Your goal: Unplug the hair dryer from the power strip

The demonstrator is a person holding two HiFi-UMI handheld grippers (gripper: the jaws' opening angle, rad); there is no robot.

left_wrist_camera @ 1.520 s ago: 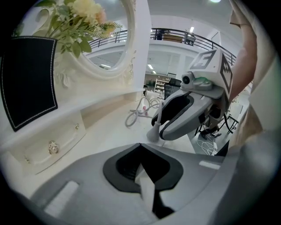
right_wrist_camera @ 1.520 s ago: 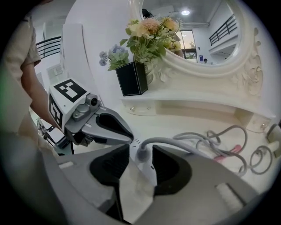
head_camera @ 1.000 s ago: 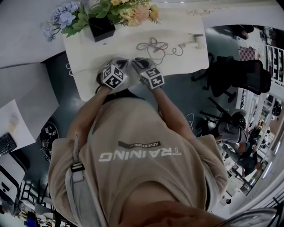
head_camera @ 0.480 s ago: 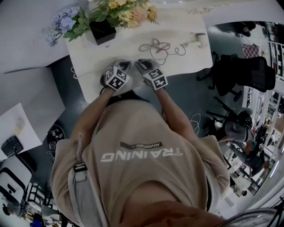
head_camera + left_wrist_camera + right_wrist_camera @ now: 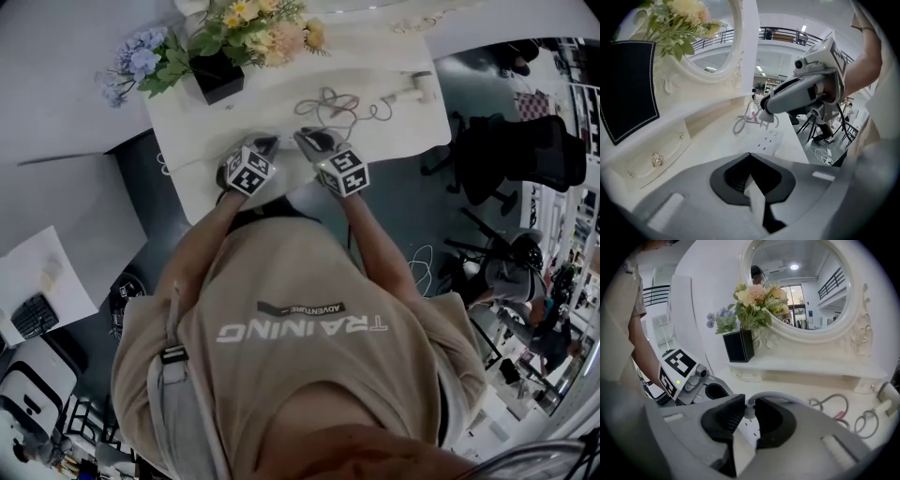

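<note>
The plug (image 5: 749, 410) is pinched between the pads of the right gripper (image 5: 749, 404), whose jaws have just been closing on it. In the left gripper view, the plug (image 5: 767, 117) hangs under the right gripper (image 5: 765, 108), clear of the strip (image 5: 771, 139) and just above it. The grey cable (image 5: 787, 397) leaves the plug and arches away over the right jaw. In the head view, it lies in a loose coil (image 5: 328, 101) on the table (image 5: 187, 141) and runs on to the dryer (image 5: 412, 91), which lies near the far right corner.

The strip (image 5: 750, 426) lies flat on the table, directly below the right jaws, with its slots facing up.

The left gripper (image 5: 750, 157) has its jaws pressed together, with the tips meeting. They point down at the near end of the strip; contact with the strip cannot be confirmed from this angle. In the head view, the left gripper (image 5: 265, 143) and the right gripper (image 5: 314, 141) sit side by side at the near edge of the table.

Behind the strip stand an oval mirror (image 5: 806, 291) and a black vase (image 5: 738, 347) of flowers (image 5: 754, 303).
</note>
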